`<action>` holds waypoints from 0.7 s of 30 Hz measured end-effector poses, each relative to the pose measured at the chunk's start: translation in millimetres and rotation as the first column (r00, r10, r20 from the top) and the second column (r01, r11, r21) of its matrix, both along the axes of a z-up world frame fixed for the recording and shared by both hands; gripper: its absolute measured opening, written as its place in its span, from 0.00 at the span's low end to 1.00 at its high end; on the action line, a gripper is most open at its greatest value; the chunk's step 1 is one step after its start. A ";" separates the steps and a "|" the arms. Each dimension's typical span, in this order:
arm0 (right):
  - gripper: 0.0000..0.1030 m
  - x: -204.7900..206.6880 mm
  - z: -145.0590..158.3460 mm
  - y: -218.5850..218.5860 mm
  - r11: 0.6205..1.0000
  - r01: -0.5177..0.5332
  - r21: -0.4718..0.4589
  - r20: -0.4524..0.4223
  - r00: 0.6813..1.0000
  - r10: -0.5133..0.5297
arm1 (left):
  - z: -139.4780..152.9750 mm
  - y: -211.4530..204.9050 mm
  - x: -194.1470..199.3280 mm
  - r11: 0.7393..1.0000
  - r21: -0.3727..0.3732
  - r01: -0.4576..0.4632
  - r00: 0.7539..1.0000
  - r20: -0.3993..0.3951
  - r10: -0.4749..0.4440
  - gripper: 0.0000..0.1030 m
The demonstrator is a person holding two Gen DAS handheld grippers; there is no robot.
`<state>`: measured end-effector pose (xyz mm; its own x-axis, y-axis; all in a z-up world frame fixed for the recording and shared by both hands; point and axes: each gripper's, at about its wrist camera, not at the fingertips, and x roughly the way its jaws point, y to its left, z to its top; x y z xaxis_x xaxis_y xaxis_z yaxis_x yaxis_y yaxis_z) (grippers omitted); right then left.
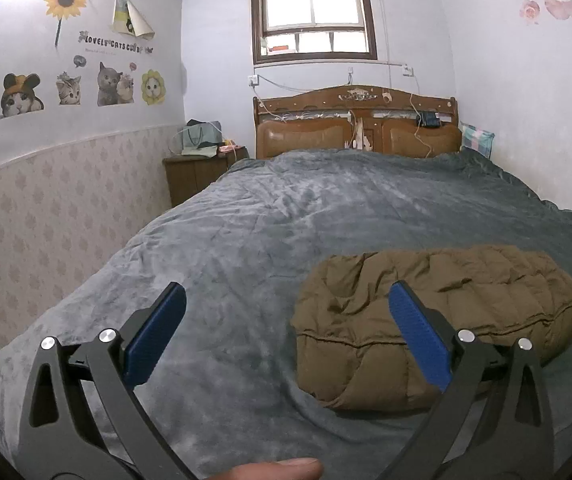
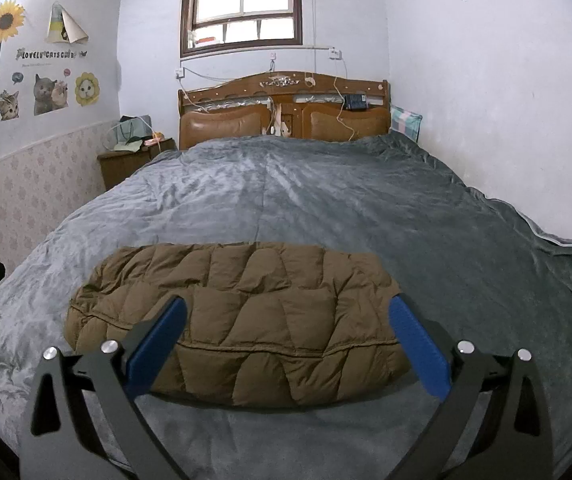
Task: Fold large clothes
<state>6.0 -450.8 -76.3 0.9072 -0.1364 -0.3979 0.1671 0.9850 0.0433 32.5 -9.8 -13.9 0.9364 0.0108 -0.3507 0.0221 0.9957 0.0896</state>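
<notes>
— Where's the brown puffer jacket (image 2: 238,320)?
— Folded on the bed (image 2: 326,200), long axis nine-to-three, dead ahead of the right tongs (image 2: 286,340); at two o'clock from the left tongs (image 1: 286,320).
— Tongs?
— Both spread, empty; right nearer.

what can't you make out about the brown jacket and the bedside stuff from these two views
- Brown jacket: sleeves, collar and zip hidden in both views, folded under its own quilted top.
- Jacket's near right corner, left wrist view: covered by the left gripper finger.
- Items on the nightstand: too small and far away to identify.
- Left gripper, right wrist view: cut off by the left edge.
</notes>
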 end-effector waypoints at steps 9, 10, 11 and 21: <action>0.98 0.1 -0.1 -0.1 1.000 0.000 -0.001 0.000 1.000 0.000 | 1.0 1.3 -0.3 1.000 0.001 -0.001 1.000 0.004 0.001 0.97; 0.98 0.4 0.0 -0.1 1.000 0.000 0.000 -0.001 1.000 0.000 | 1.0 1.2 -0.4 1.000 0.002 -0.001 1.000 0.004 0.001 0.97; 0.98 0.5 0.0 0.0 1.000 0.000 0.001 0.000 1.000 0.000 | 1.2 1.1 -0.6 1.000 0.003 -0.002 1.000 0.004 0.002 0.97; 0.98 0.1 -0.8 0.3 1.000 0.001 -0.004 -0.001 1.000 -0.001 | 1.7 3.3 1.6 1.000 0.010 -0.019 1.000 -0.009 0.019 0.97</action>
